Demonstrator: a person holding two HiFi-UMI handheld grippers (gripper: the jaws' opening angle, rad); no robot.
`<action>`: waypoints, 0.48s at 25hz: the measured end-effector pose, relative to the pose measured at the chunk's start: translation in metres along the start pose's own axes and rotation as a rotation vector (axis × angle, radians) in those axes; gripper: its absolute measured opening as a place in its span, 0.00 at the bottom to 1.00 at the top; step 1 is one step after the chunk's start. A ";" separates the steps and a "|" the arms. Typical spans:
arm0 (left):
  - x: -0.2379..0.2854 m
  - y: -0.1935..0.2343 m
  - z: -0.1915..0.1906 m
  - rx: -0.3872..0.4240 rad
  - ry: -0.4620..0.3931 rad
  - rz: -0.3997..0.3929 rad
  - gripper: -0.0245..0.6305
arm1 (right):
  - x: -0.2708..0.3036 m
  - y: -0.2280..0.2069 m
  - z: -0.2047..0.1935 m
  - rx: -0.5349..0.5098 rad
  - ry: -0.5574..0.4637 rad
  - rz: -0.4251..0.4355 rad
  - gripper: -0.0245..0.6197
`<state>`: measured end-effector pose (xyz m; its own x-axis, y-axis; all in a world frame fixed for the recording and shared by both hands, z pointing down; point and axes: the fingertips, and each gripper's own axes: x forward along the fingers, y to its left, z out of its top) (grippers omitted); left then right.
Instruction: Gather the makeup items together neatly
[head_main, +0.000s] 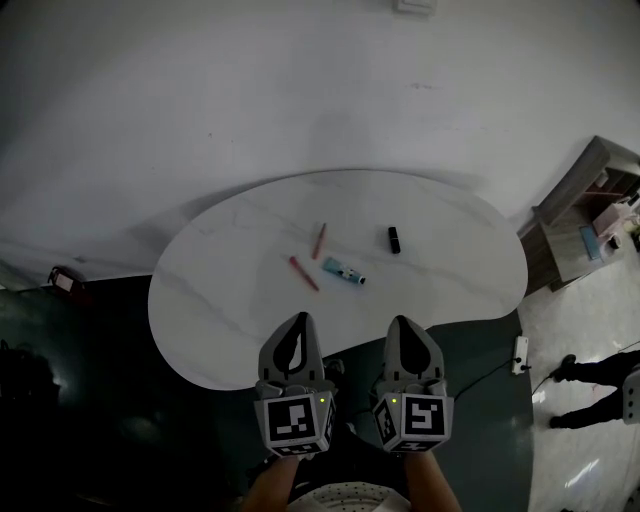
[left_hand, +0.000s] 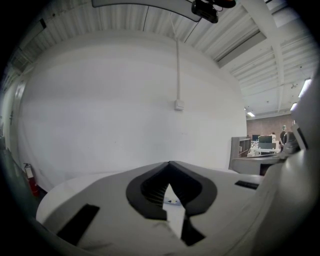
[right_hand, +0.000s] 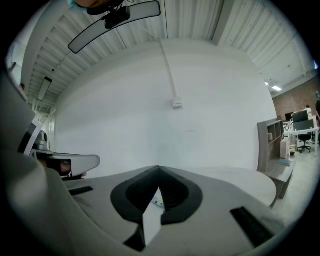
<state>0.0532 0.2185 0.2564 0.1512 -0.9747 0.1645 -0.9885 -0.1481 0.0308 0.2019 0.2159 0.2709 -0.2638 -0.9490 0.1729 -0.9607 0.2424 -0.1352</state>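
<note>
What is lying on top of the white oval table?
Four small items lie on the table: a pink pencil, a red pencil, a teal tube and a black stick. The left gripper and the right gripper hide part of its near edge.

dim, flat grey light; heavy fisheye bending, black vignetted corners, slightly soft focus throughout.

Head view looks steeply down; both gripper views, seemingly level, share table (head_main: 230, 300) and wall (head_main: 200, 100).
</note>
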 end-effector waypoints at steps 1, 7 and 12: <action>0.007 0.001 0.000 -0.001 0.003 -0.001 0.10 | 0.007 -0.002 0.000 -0.002 0.004 0.000 0.04; 0.051 0.009 -0.005 -0.014 0.043 -0.010 0.10 | 0.047 -0.011 0.001 -0.004 0.030 -0.005 0.04; 0.092 0.019 -0.010 -0.028 0.085 -0.014 0.10 | 0.090 -0.018 -0.002 0.002 0.069 -0.014 0.04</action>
<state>0.0482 0.1275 0.2819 0.1662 -0.9547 0.2468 -0.9859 -0.1558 0.0611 0.1952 0.1270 0.2907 -0.2559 -0.9360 0.2419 -0.9642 0.2290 -0.1338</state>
